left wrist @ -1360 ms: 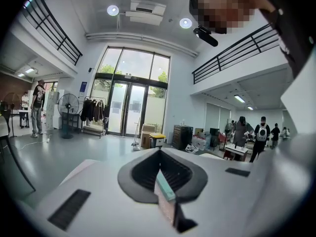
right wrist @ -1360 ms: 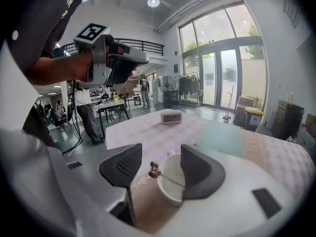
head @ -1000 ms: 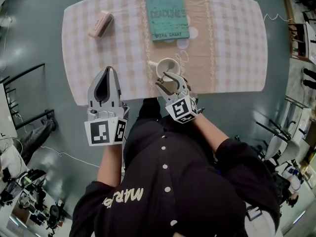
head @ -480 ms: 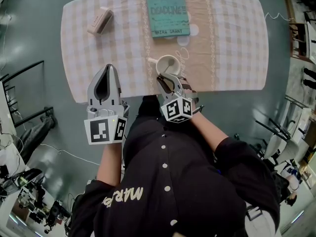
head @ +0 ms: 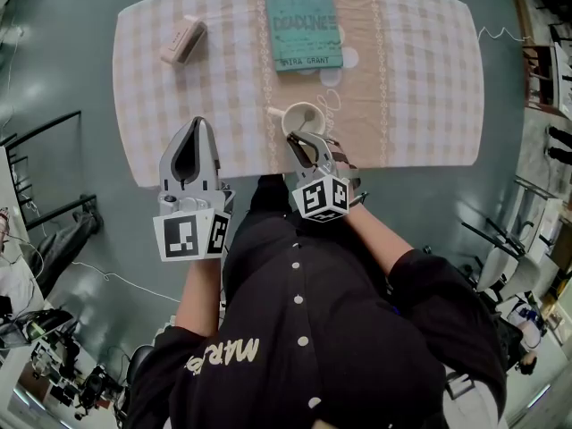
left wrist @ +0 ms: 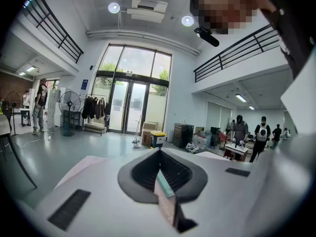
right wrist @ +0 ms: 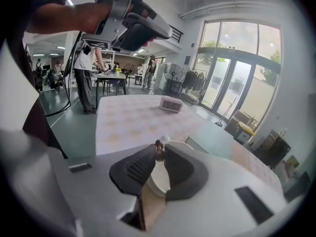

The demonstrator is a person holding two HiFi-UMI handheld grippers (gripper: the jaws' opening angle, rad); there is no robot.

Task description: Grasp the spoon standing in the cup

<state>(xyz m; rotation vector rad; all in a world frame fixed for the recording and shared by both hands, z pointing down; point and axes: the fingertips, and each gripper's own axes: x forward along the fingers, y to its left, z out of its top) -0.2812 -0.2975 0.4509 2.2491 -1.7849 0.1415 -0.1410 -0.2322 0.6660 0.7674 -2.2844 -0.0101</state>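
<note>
A white cup (head: 302,117) stands near the table's front edge with a spoon (right wrist: 159,146) upright in it. My right gripper (head: 301,141) reaches over the cup's near rim. Its jaws are closing, and the spoon's dark handle tip sits pinched between the two pads. In the right gripper view, the cup (right wrist: 163,179) shows white below the jaws. My left gripper (head: 198,123) hovers over the front edge to the left of the cup. It is shut, empty, and pointed away across the room.
A teal book (head: 302,27) lies at the far middle of the checked tablecloth (head: 411,88). A small pink clock (head: 182,40) sits at the far left. The person's dark shirt fills the near side below the table edge.
The right gripper's jaws have narrowed from wide apart around the cup's rim to pinching the spoon's handle. The left gripper has stayed where it was.
</note>
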